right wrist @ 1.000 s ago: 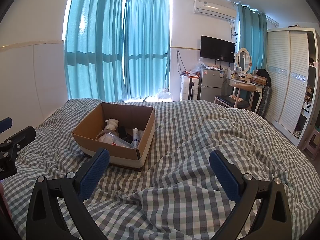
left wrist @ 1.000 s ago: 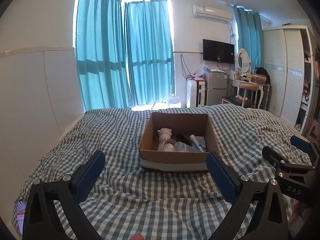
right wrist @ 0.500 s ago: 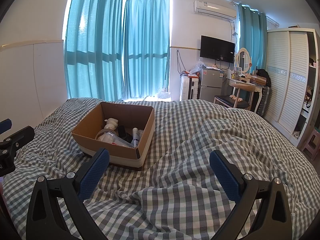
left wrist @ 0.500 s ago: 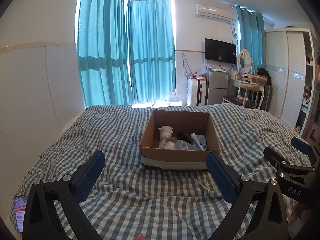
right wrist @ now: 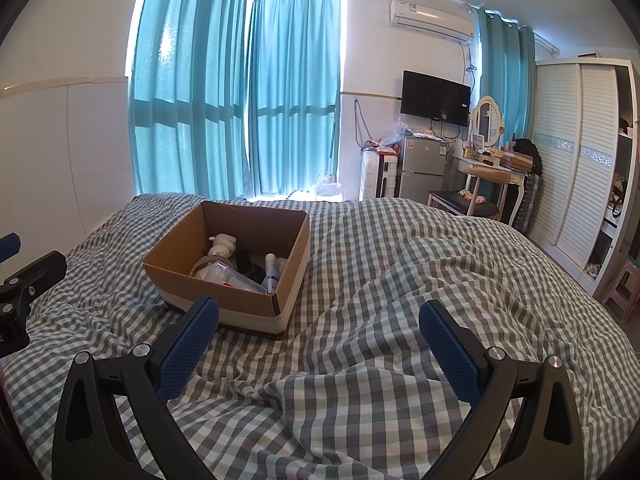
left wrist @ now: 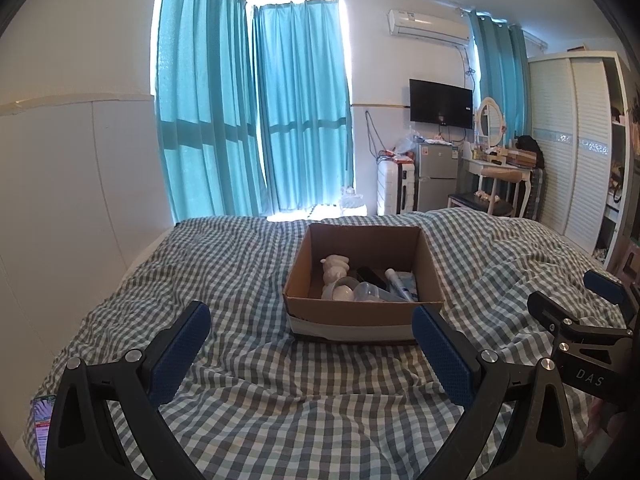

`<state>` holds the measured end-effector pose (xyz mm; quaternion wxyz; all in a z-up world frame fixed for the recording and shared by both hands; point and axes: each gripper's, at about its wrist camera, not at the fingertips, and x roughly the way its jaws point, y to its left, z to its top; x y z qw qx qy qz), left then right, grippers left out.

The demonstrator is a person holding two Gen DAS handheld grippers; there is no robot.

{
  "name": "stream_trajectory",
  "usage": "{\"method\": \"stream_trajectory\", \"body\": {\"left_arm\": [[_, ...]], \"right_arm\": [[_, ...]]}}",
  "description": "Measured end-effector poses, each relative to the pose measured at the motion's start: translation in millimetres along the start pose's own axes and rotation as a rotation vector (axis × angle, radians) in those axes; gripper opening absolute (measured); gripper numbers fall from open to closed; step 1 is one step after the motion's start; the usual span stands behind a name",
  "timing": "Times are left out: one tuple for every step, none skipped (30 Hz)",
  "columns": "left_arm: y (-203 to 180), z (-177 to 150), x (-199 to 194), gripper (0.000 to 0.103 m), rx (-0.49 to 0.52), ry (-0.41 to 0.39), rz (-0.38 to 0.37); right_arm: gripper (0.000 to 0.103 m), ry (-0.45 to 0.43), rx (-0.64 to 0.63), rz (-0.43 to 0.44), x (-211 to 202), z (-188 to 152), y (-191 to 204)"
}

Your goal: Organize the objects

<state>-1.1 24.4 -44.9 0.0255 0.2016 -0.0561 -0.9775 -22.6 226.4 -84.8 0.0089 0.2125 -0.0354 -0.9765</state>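
Note:
An open cardboard box (left wrist: 362, 320) stands on a checked bed cover (left wrist: 248, 264); it also shows in the right wrist view (right wrist: 224, 300). Inside lie a white figurine (left wrist: 335, 269), a clear plastic bottle (left wrist: 370, 293), a white tube (left wrist: 396, 282) and a dark object (left wrist: 370, 274). My left gripper (left wrist: 310, 344) is open and empty, just short of the box's near wall. My right gripper (right wrist: 320, 336) is open and empty, to the right of the box, over the cover. The right gripper shows at the left wrist view's right edge (left wrist: 580, 320).
A phone (left wrist: 42, 428) lies at the bed's near left edge. A white wall panel (left wrist: 60, 200) runs along the left. Beyond the bed are teal curtains (left wrist: 256, 128), a small fridge (left wrist: 436, 176), a dressing table (left wrist: 500, 168) and a wardrobe (left wrist: 576, 152).
The left wrist view has tilted up slightly, so the box sits a little lower in it. Both grippers stay open and empty. The box has not moved.

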Motion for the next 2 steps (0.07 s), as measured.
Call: {"method": "stream_trajectory", "body": {"left_arm": [[-0.2,-0.5,0.7,0.103,0.003,0.002,0.0],[-0.4,-1.0,1.0,0.103,0.006,0.004,-0.002]], "right_arm": [[0.101,0.0,0.0,0.0,0.1,0.5,0.5],[0.101,-0.001,-0.001,0.001,0.0,0.9,0.9]]}}
